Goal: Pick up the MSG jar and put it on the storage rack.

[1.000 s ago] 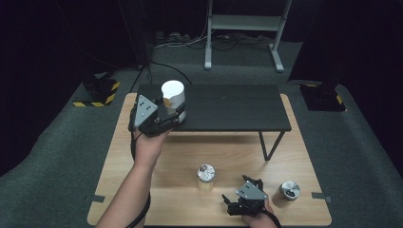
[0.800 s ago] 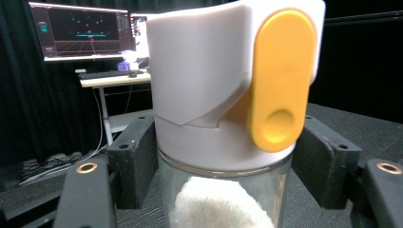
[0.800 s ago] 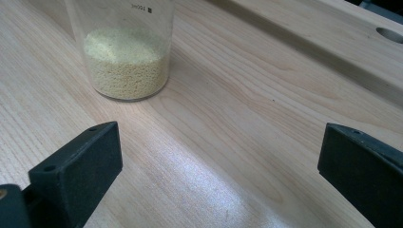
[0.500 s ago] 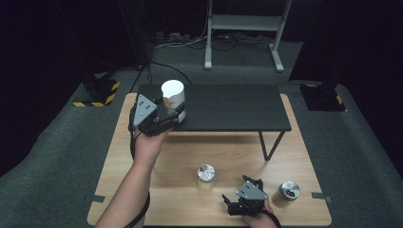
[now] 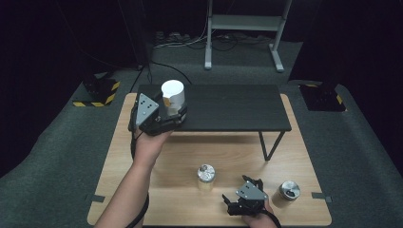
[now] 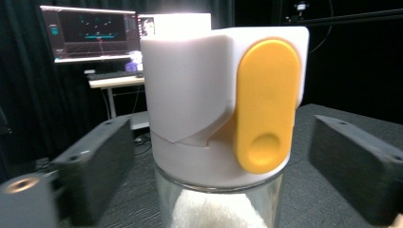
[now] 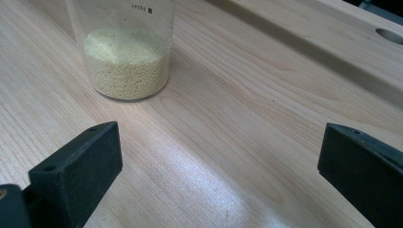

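Observation:
A glass jar with a white lid and yellow tab (image 5: 172, 95) (image 6: 223, 109) stands upright on the left end of the black shelf (image 5: 228, 107). My left gripper (image 5: 175, 114) (image 6: 223, 175) is around it. Its jaws have just been opening and now stand apart from the jar on both sides. Near the table's front edge, my right gripper (image 5: 233, 204) (image 7: 218, 166) is open with nothing between its jaws. Ahead of it stands a clear jar of yellow grains (image 5: 206, 175) (image 7: 124, 47).
Another metal-lidded jar (image 5: 286, 192) stands on the wooden table (image 5: 166, 161) just right of my right hand. The black shelf spans the table's far half on thin legs. Dark floor with cables and a stand lies beyond.
Both hands and all three jars keep their places in the high view; no shift shows at that distance.

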Available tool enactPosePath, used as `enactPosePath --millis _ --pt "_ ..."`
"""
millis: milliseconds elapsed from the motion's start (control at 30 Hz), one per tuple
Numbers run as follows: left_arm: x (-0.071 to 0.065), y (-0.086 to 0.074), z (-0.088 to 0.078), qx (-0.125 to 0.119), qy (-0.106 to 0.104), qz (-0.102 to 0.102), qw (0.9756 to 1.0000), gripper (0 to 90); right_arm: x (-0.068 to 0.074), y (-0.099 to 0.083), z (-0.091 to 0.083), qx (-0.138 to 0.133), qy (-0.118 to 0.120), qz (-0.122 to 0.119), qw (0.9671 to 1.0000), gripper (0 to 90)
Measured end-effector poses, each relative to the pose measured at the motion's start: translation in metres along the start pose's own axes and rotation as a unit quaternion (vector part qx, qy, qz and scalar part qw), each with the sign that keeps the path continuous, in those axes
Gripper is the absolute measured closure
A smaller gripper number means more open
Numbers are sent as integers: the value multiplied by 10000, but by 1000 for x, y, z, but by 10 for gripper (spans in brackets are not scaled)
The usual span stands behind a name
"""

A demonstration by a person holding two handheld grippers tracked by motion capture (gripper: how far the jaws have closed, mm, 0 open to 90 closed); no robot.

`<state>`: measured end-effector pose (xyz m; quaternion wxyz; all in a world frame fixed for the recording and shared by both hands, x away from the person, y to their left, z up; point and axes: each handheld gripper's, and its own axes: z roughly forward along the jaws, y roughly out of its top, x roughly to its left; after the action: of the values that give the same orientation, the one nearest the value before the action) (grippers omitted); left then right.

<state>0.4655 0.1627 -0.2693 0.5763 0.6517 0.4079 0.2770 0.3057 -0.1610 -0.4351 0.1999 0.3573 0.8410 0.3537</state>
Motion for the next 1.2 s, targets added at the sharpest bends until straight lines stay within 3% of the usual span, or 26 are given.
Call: enactPosePath --millis 133,433,767,900,1200 --pt "-1 1 -3 -21 -28 13 10000 3 0 0 0 0 1 -8 10000 3" --pt "0 0 -9 16 -2 -22 10000 3 1 0 0 8 -4 -15 10000 3" --pt "-5 -2 -21 43 13 92 9999 4 1 0 0 3 0 -28 10000 3" --pt "-4 -4 -27 35 27 -20 10000 5 1 0 0 0 -5 -39 10000 3" --pt "-6 -9 -41 46 39 -22 10000 5 1 0 0 2 -11 -46 10000 3"
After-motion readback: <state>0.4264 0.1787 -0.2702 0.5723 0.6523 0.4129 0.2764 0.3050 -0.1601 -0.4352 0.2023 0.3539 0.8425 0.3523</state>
